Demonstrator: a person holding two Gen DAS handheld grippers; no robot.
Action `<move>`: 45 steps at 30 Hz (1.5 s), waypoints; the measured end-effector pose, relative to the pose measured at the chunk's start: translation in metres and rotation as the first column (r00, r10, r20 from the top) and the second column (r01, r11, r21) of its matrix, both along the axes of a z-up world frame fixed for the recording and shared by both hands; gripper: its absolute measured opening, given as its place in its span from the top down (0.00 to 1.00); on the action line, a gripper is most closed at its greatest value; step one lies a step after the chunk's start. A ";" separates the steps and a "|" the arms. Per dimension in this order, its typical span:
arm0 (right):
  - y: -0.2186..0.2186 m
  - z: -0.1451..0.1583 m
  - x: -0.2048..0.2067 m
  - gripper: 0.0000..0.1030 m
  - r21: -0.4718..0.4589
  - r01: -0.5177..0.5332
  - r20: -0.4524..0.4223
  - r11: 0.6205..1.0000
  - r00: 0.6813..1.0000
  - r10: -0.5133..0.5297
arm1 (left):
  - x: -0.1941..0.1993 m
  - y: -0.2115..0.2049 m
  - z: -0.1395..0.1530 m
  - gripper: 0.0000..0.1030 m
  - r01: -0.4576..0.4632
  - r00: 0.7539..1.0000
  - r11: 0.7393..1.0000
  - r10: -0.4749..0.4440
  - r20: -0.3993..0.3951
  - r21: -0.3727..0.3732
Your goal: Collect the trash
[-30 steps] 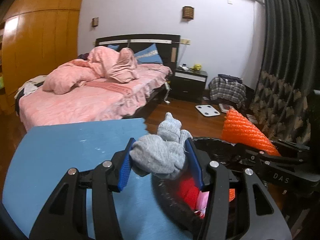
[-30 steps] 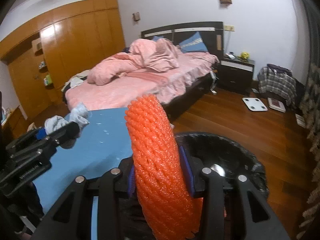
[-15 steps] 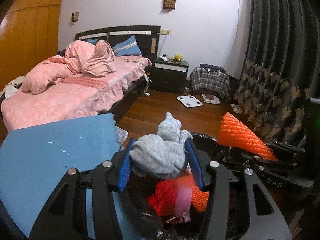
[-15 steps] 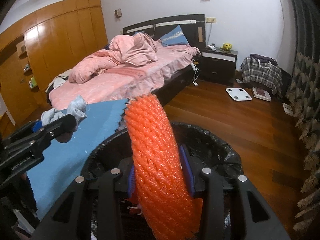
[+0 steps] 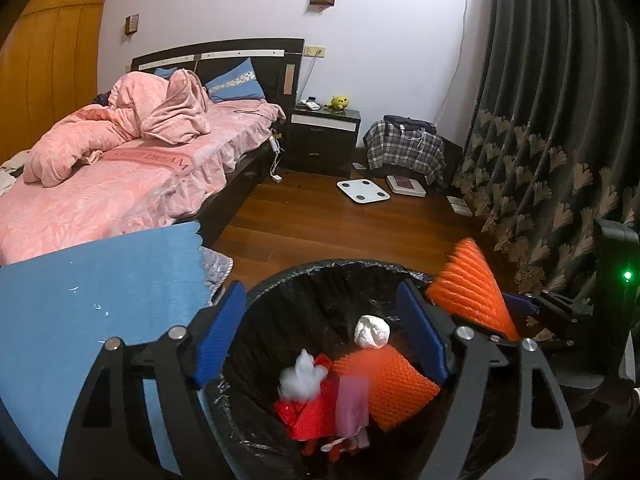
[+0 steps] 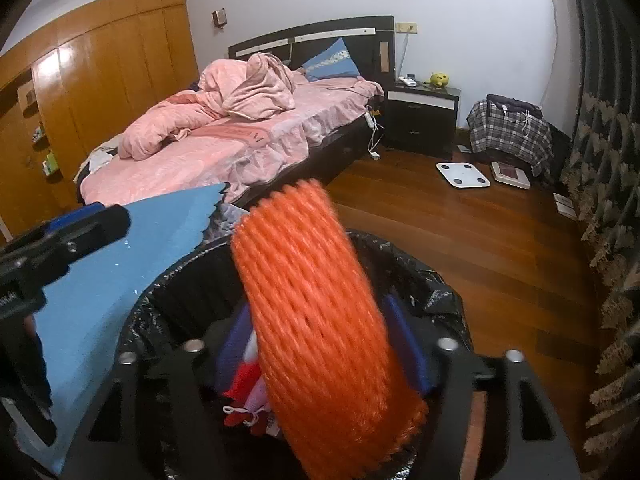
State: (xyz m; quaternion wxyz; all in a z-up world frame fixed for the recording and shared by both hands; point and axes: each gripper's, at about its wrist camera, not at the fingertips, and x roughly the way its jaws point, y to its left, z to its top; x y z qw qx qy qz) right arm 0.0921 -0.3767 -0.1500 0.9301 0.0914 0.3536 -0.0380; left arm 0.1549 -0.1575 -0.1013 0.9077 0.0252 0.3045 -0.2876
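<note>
— So, the fingers?
— Left gripper (image 5: 320,332) jaws are opening, empty; right gripper (image 6: 320,344) jaws are opening too, the net (image 6: 320,320) loose between them.
— Why there?
— Both tilt down over the bin (image 5: 280,280), lower centre of frame, probably to drop trash in.

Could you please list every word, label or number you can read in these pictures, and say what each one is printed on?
"SWEET DREAM": on the pink bedspread, in the left wrist view; only the tail of it shows clearly, so the first word is partly guessed.
White letters on the left gripper's body at the right wrist view's left edge: cut off, unreadable.
The white scale and the wall plaques: no legible text.
</note>
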 end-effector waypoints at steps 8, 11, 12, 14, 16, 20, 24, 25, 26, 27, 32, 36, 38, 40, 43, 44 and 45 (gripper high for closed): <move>0.000 0.004 -0.010 0.06 0.006 0.013 0.009 1.000 1.000 -0.013 | 0.004 0.028 0.010 0.14 -0.080 0.997 0.997 0.079 -0.006 -0.017; 0.002 0.013 -0.013 0.06 0.024 0.013 0.017 1.000 1.000 -0.013 | -0.001 0.041 0.015 0.12 -0.108 0.994 0.994 0.108 -0.001 -0.014; 0.002 0.016 -0.014 0.06 0.028 0.012 0.021 1.000 1.000 -0.013 | -0.003 0.044 0.016 0.12 -0.117 0.993 0.993 0.117 0.000 -0.010; 0.006 0.024 -0.018 0.06 0.033 0.006 0.035 0.999 0.999 -0.007 | -0.006 0.052 0.019 0.10 -0.141 0.990 0.990 0.141 -0.004 -0.002; 0.012 0.031 -0.020 0.06 0.031 -0.004 0.043 1.000 0.999 0.003 | -0.010 0.062 0.023 0.10 -0.164 0.986 0.986 0.164 -0.005 -0.001; 0.026 0.049 -0.025 0.06 0.009 -0.035 0.064 0.999 0.997 0.034 | -0.019 0.076 0.031 0.08 -0.205 0.979 0.978 0.205 0.005 0.021; 0.043 0.066 -0.031 0.06 -0.005 -0.076 0.082 0.997 0.994 0.076 | -0.030 0.095 0.037 0.07 -0.243 0.970 0.970 0.243 -0.003 0.022; 0.048 0.070 -0.032 0.06 -0.009 -0.087 0.085 0.996 0.993 0.087 | -0.033 0.099 0.038 0.07 -0.253 0.967 0.967 0.253 -0.003 0.025; 0.051 0.072 -0.033 0.06 -0.011 -0.095 0.087 0.995 0.992 0.095 | -0.036 0.101 0.039 0.07 -0.260 0.966 0.965 0.260 -0.003 0.030; 0.054 0.075 -0.034 0.06 -0.014 -0.104 0.088 0.994 0.991 0.105 | -0.039 0.105 0.040 0.07 -0.268 0.963 0.963 0.268 -0.002 0.038; 0.075 0.090 -0.040 0.06 -0.022 -0.154 0.099 0.988 0.983 0.155 | -0.054 0.120 0.049 0.07 -0.300 0.954 0.953 0.300 0.006 0.049; 0.085 0.100 -0.044 0.06 -0.009 -0.179 0.107 0.984 0.978 0.179 | -0.065 0.128 0.058 0.07 -0.315 0.949 0.948 0.315 0.009 0.046; 0.091 0.108 -0.047 0.06 -0.006 -0.187 0.113 0.982 0.976 0.187 | -0.070 0.131 0.063 0.07 -0.324 0.946 0.945 0.323 0.013 0.045; 0.095 0.113 -0.048 0.06 -0.012 -0.189 0.117 0.982 0.975 0.189 | -0.074 0.133 0.069 0.07 -0.335 0.942 0.941 0.335 0.017 0.047; 0.101 0.120 -0.052 0.06 -0.014 -0.189 0.127 0.982 0.974 0.189 | -0.078 0.134 0.075 0.07 -0.331 0.944 0.943 0.330 0.022 0.039; 0.101 0.121 -0.053 0.06 -0.013 -0.190 0.129 0.982 0.973 0.190 | -0.080 0.134 0.079 0.07 -0.326 0.945 0.945 0.326 0.026 0.032; 0.102 0.123 -0.053 0.06 -0.014 -0.189 0.132 0.982 0.973 0.190 | -0.082 0.134 0.080 0.07 -0.323 0.946 0.946 0.322 0.031 0.031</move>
